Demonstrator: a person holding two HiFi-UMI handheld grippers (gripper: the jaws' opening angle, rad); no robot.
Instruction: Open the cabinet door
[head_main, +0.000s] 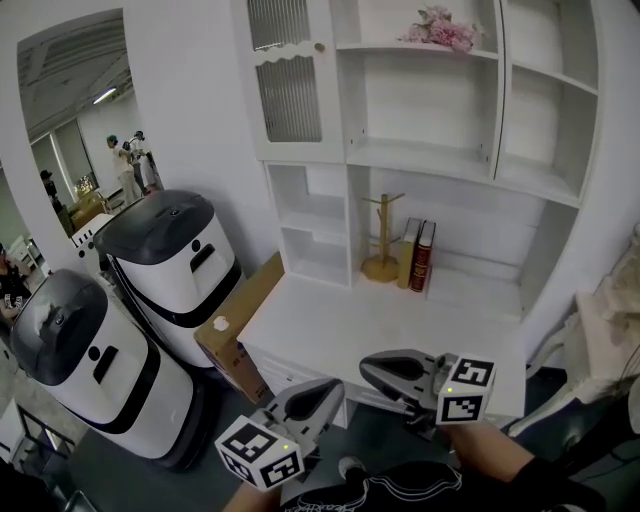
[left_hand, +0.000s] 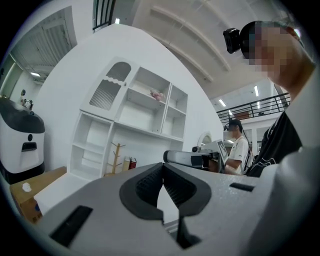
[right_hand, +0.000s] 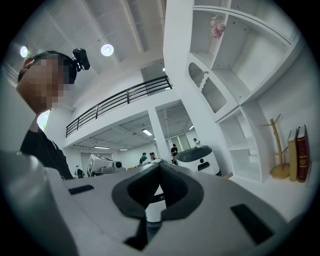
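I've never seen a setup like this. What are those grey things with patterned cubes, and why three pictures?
No robot: a person holds a two-jaw gripper in each hand. The head view comes from a camera on the person's head, looking down at a white cabinet. The others come from cameras riding on the left gripper and right gripper, looking along their jaws. The cubes are part of them. Both are shut and hold nothing. On the desk surface stand a wooden mug tree and two books. The ribbed cabinet door, upper left, is closed.
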